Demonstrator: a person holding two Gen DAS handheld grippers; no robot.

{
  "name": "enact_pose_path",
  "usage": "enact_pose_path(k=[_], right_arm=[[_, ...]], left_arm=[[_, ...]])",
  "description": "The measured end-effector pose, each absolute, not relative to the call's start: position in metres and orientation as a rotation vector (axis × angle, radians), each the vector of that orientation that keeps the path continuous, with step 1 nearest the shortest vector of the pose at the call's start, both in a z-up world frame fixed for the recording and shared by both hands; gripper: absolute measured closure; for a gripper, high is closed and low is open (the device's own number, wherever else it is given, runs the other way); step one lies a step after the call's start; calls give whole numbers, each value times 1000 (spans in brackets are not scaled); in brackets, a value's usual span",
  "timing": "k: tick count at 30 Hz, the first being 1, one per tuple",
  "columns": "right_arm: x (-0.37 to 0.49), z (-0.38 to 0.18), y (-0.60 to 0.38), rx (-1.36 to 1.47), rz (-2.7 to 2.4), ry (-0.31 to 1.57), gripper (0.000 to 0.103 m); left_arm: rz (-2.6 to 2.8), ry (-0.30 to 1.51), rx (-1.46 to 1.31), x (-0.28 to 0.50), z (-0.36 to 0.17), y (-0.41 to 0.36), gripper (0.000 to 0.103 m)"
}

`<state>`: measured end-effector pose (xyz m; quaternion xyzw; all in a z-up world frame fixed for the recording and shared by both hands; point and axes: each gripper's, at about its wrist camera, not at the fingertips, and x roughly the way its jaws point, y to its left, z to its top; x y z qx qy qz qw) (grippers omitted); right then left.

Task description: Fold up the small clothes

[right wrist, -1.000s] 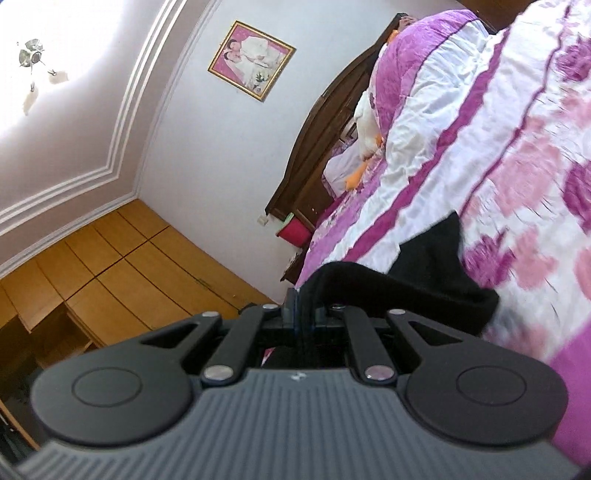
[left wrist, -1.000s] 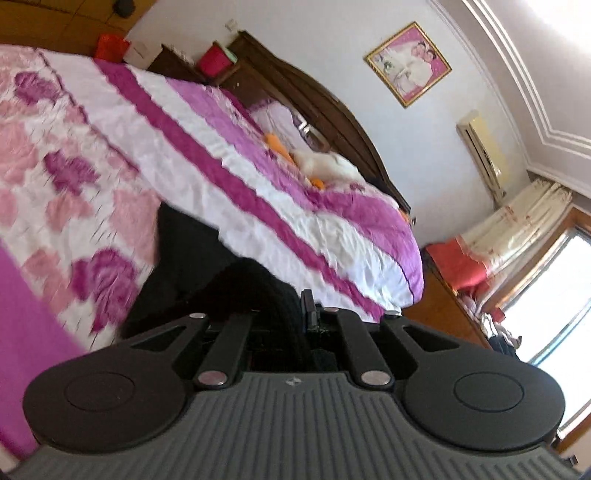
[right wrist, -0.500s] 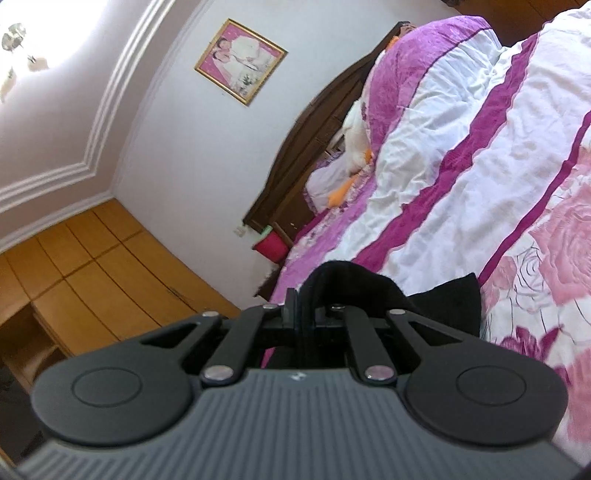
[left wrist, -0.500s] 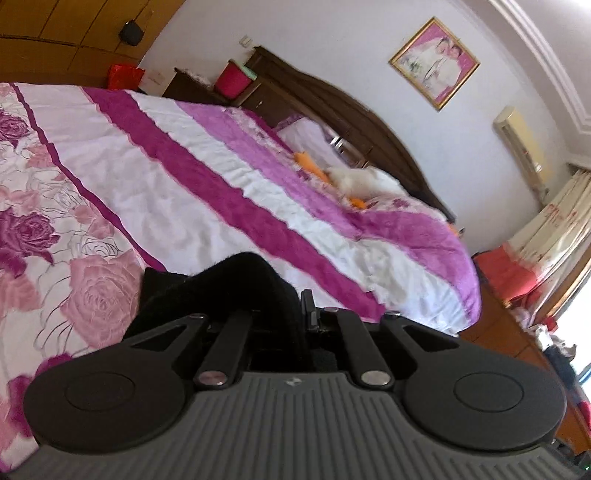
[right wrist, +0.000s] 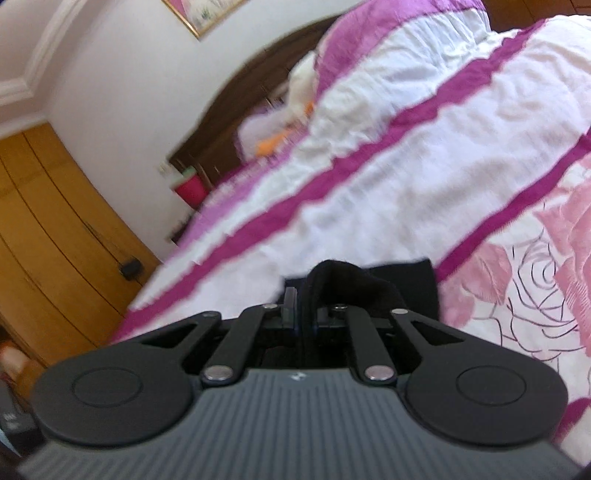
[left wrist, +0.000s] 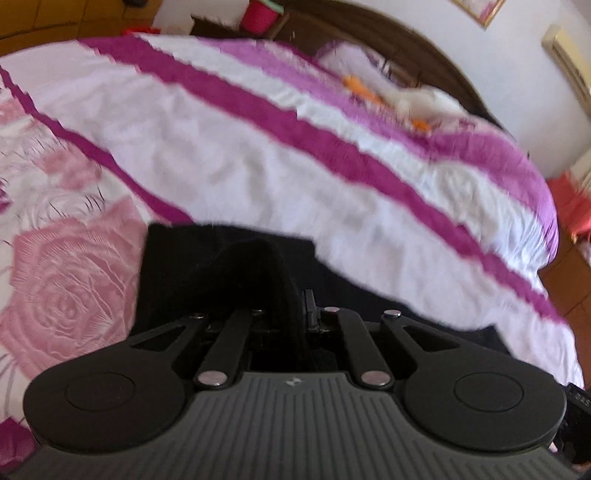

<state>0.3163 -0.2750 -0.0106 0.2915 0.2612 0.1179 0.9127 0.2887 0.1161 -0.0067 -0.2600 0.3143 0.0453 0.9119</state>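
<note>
A small black garment (left wrist: 207, 266) lies bunched on the pink and white flowered bedspread (left wrist: 258, 166), low over its rose pattern. My left gripper (left wrist: 295, 302) is shut on a fold of it; the cloth humps up over the left finger and hides the tips. In the right wrist view the same black garment (right wrist: 399, 277) sits beside a purple stripe of the bedspread (right wrist: 369, 184). My right gripper (right wrist: 304, 295) pinches a raised fold of it, and its jaws are just starting to open with the cloth still between them.
A white and orange plush toy (left wrist: 417, 98) (right wrist: 299, 85) lies by the dark headboard (left wrist: 369, 40). A red bin (left wrist: 258, 14) (right wrist: 189, 188) stands beside the bed. Wooden wardrobe doors (right wrist: 48, 229) fill the left of the right view. The bed drops off at the right (left wrist: 554, 295).
Both grippers have come down and forward with the black garment, from hanging above the bed to low over it. The views have tipped downward, and the cloth now rests on the bedspread.
</note>
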Motion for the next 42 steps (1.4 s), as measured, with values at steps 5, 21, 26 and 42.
enact_pose_path(k=[5,21,26,42], right_arm=[[312,-15,-279,623,247,563,93],[239,32,-272,115,254,498,56],[240,29,-259,-13,369,550,57],[307,23,-233,45,312,481,59]], left_arm=[[64,656,-479,285,-6,116,90],[20,672,-194,199,39,104,46],[-87,716,-152,199,32,92,46],[7,600,-207,275,25,97,47]])
